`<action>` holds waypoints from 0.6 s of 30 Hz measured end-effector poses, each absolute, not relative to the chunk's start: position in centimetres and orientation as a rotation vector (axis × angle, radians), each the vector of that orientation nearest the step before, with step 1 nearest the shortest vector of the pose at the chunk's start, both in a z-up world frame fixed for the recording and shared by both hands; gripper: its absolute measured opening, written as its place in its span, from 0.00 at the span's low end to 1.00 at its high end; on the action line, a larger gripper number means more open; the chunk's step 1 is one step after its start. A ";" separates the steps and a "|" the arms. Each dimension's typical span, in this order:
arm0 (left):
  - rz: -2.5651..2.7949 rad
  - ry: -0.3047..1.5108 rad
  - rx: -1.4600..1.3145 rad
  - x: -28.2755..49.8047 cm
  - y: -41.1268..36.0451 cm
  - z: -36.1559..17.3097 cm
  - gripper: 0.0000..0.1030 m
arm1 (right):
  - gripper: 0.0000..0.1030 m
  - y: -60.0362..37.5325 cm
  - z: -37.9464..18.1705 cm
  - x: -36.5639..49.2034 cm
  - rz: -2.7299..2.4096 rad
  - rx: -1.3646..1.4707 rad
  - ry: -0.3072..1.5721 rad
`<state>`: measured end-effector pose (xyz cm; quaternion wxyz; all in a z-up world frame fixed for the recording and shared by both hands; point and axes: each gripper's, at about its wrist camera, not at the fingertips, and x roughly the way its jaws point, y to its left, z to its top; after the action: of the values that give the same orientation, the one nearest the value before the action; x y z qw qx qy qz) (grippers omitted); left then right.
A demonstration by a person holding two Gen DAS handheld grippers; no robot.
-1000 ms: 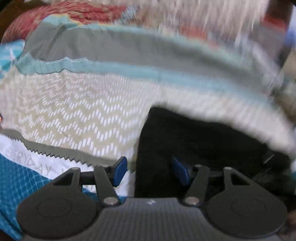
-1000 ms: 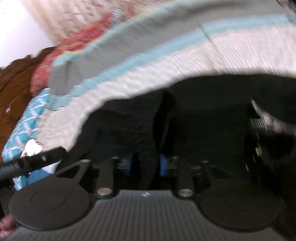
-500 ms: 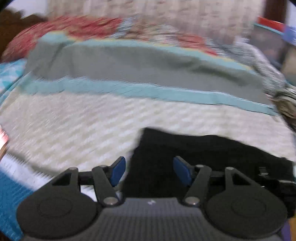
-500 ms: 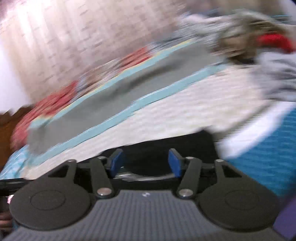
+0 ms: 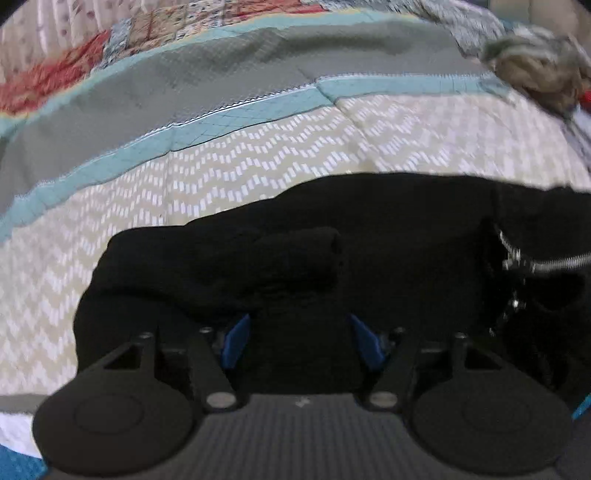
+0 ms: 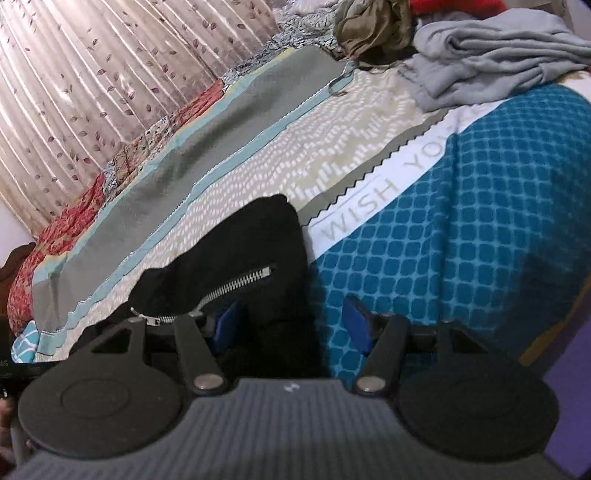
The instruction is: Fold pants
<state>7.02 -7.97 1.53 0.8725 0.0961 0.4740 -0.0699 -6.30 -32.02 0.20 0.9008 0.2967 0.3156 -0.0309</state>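
The left gripper (image 5: pixel 299 341) has its blue-padded jaws parted around a raised fold of the black fabric pants (image 5: pixel 369 229); cloth fills the gap, but whether the pads press on it I cannot tell (black on black hides the contact). The right gripper (image 6: pixel 291 325) stands with jaws released: the left pad lies against the edge of the garment beside its silver metal zipper (image 6: pixel 236 282), the right pad over bare bedding, and nothing is pinched between them.

The pants lie bunched in a low heap on the bed, across the beige chevron-patterned quilt (image 5: pixel 258 162) and reaching the blue grid-print blanket (image 6: pixel 480 221). Both grippers sit at the near edge of the heap, probably so that each can take one side and spread it flat before any fold is made; judged from the rumpled cloth, folding is at an early stage.

Farther off, a grey crumpled garment (image 6: pixel 491 48) and an olive bundle of cloth (image 6: pixel 373 26) rest toward the bed's far side, before a pleated leaf-print curtain (image 6: pixel 92 74).
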 end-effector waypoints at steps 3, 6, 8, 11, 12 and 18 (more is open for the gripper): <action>-0.129 1.028 0.207 7.8 -8.2 1.7 0.59 | 0.48 -31.7 1.2 -6.8 -0.045 0.590 0.646; -0.104 1.050 0.225 7.8 -8.6 1.8 0.59 | 0.33 -31.2 1.3 -7.1 -0.027 0.569 0.651; -0.081 1.051 0.242 7.8 -9.1 1.8 0.60 | 0.28 -30.9 1.3 -7.0 -0.034 0.536 0.651; -0.060 1.045 0.251 7.7 -9.4 1.8 0.60 | 0.21 -29.8 2.6 -7.3 -0.053 0.436 0.609; -0.053 1.044 0.250 7.6 -9.4 1.8 0.61 | 0.21 -29.2 3.5 -7.5 -0.060 0.374 0.569; -0.026 1.034 0.236 7.2 -9.2 1.8 0.62 | 0.21 -28.6 2.7 -6.4 -0.125 0.297 0.595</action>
<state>7.23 -9.23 1.75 0.8626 0.1125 0.4931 -0.0123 -6.44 -28.57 2.66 0.9433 0.1459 0.2920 -0.0611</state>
